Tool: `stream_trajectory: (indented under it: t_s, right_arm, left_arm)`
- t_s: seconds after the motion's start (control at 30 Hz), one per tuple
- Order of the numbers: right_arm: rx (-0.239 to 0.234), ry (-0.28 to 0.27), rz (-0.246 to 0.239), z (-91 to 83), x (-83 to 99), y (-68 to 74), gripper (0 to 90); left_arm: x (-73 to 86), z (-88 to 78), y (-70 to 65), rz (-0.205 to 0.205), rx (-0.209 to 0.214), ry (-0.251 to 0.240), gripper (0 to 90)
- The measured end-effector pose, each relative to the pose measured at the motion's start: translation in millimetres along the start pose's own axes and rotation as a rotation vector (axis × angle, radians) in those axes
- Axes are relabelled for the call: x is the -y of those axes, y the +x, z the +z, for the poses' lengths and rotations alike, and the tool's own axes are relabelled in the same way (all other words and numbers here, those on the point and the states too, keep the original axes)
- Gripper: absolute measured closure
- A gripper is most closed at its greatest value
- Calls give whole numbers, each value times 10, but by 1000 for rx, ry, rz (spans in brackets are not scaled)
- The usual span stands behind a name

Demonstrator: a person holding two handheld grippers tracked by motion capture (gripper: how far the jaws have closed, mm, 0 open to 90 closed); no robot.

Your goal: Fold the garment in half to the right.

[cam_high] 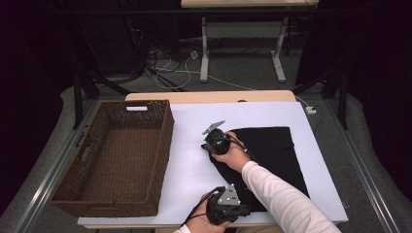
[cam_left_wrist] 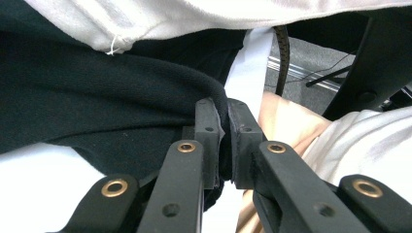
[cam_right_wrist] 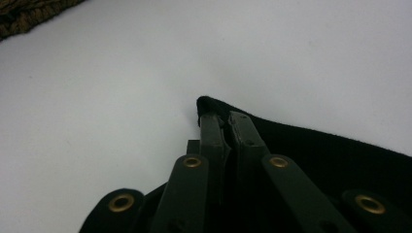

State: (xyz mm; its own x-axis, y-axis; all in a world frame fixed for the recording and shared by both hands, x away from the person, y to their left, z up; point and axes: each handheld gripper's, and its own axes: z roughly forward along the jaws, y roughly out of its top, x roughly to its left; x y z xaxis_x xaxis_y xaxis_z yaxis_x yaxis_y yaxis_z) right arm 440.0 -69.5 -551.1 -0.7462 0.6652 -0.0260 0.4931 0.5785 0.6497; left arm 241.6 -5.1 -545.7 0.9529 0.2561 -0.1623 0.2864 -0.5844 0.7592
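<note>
A black cloth [cam_high: 272,155] lies flat on the right half of the white surface [cam_high: 194,160], its far edge straight and well short of the surface's far edge, its right side close to the surface's right edge. The right gripper [cam_right_wrist: 224,116] is clenched on the cloth's far left corner, with the fabric tip pinched between the jaws and bare white surface all around ahead of it. The left gripper [cam_left_wrist: 224,109] is clenched on a fold of the cloth's near edge, close to the near rim of the surface, with a white sleeve [cam_left_wrist: 194,14] just above it. In the high view the right gripper [cam_high: 216,141] sits near the middle of the surface and the left gripper [cam_high: 228,206] near the front edge. A brown wicker basket [cam_high: 160,145] stands on the left side, overhanging the surface's left edge; a broad strip of open white surface separates it from the cloth. No readable writing or brand shows on anything.
</note>
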Motion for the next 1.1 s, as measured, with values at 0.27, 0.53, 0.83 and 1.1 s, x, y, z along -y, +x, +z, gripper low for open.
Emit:
stream_trajectory:
  t_s: [0.27,0.53,0.83,1.1]
  right_arm:
    - [-55,-55,81,-88,-107,-31,858]
    - [-106,-118,95,-240,-380,-12,859]
    - [-123,-183,100,-392,-723,5,859]
    - [-106,-201,168,-496,-758,-195,859]
  left_arm:
    - [-17,-143,-17,-2,-12,-8,846]
    - [-62,-310,-33,-18,-44,-36,845]
    - [-121,-583,-8,-50,-103,-55,846]
    - [-124,-630,40,-69,-115,-45,845]
